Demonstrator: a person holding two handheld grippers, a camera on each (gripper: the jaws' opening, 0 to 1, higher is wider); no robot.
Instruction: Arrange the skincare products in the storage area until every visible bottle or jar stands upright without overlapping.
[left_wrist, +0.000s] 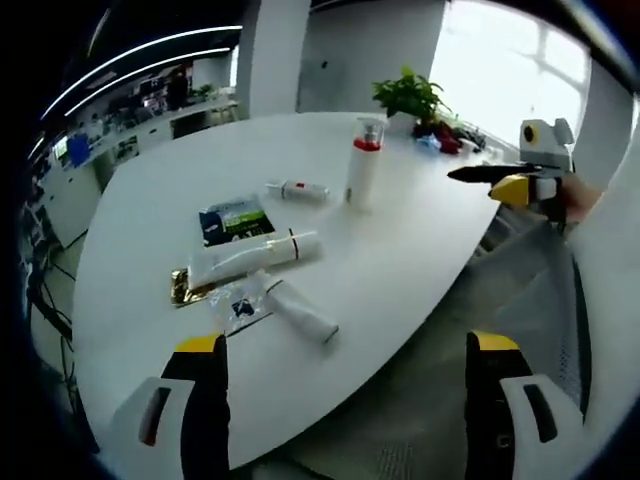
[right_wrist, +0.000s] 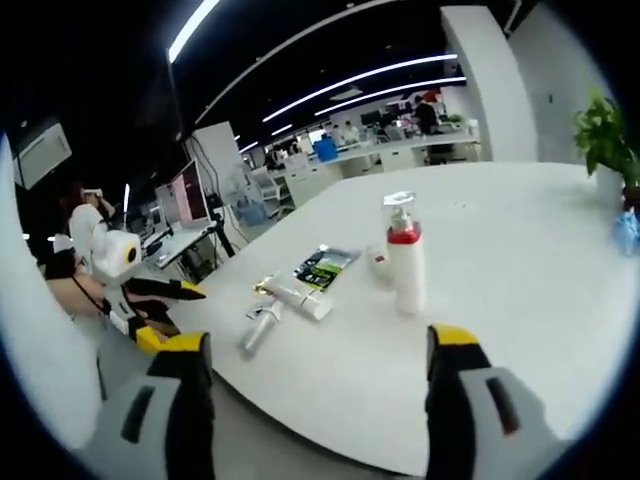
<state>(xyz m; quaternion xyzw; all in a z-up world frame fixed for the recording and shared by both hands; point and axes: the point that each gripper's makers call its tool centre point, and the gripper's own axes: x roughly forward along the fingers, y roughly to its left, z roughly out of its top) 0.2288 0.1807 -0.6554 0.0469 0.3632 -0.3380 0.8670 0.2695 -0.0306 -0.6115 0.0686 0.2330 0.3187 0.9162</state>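
Both the left gripper (left_wrist: 345, 375) and the right gripper (right_wrist: 318, 375) are spread wide, holding nothing. The tall white pump bottle with a red collar (right_wrist: 404, 258) stands upright ahead of the right fingers. The long white plastic tube (left_wrist: 250, 257) lies flat beyond the left fingers; it looks light, soft and slippery, so pinch its middle.

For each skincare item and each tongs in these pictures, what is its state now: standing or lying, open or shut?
Pump bottle: standing upright, clear cap on.
Long white tube: lying flat, partly over a gold sachet.
Smaller white tube: lying flat.
Small tube by the pump bottle: lying flat.
Dark green sachet: lying flat.
Left tongs: open, empty, off the table edge.
Right tongs: open, empty.
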